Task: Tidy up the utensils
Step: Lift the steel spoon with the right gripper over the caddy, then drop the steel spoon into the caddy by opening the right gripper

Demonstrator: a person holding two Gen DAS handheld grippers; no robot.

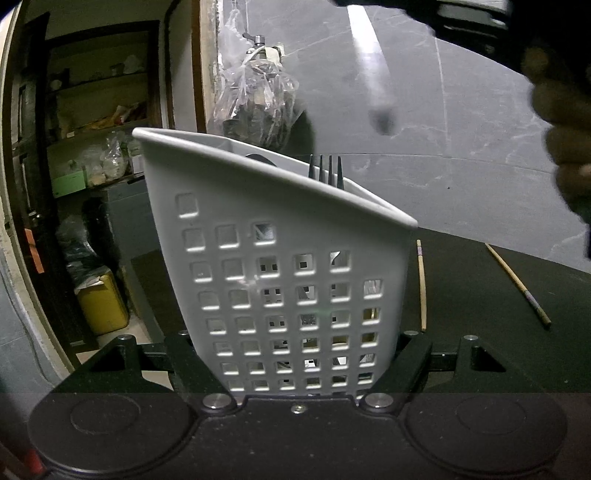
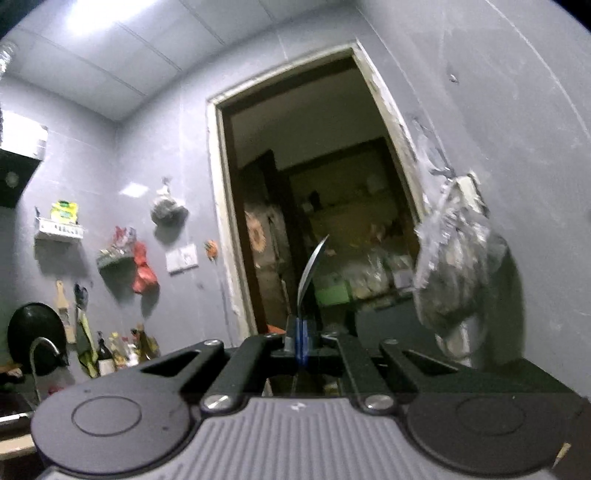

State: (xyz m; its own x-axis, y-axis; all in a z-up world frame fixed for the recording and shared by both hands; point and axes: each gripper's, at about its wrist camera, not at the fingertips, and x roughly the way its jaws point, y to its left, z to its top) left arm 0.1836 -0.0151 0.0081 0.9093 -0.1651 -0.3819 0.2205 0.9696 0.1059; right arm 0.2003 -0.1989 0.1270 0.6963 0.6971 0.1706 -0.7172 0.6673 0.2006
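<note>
From the left wrist camera, the left gripper (image 1: 295, 354) holds the white utensil caddy (image 1: 280, 266) between its two fingers; the fingers press on the lower side walls at about 8 and 4 o'clock of the frame, so the caddy is gripped and stands nearly upright, leaning a little. A dark fork (image 1: 327, 171) is already inside with its tines up, just above the rim. Beyond the caddy, toward 3 o'clock, two wooden chopsticks (image 1: 421, 284) lie on the dark countertop (image 1: 480, 350), apart from each other. At 1 o'clock a blurred pale handle (image 1: 371, 70) hangs down from the right gripper (image 1: 476, 18), with a hand (image 1: 565, 122) beside it at 3 o'clock. Its long axis points down and slightly right, and its lower end is above the caddy opening and to its right.

From the right wrist camera, the right gripper (image 2: 301, 341) has its blue pads closed on a thin metal blade, probably a knife (image 2: 312, 273), which rises toward 12 o'clock. The caddy is not seen here.

I judge that the coming move depends on this: the handle end must travel toward 7 o'clock, down into the opening, while the left hand keeps the caddy steady.
</note>
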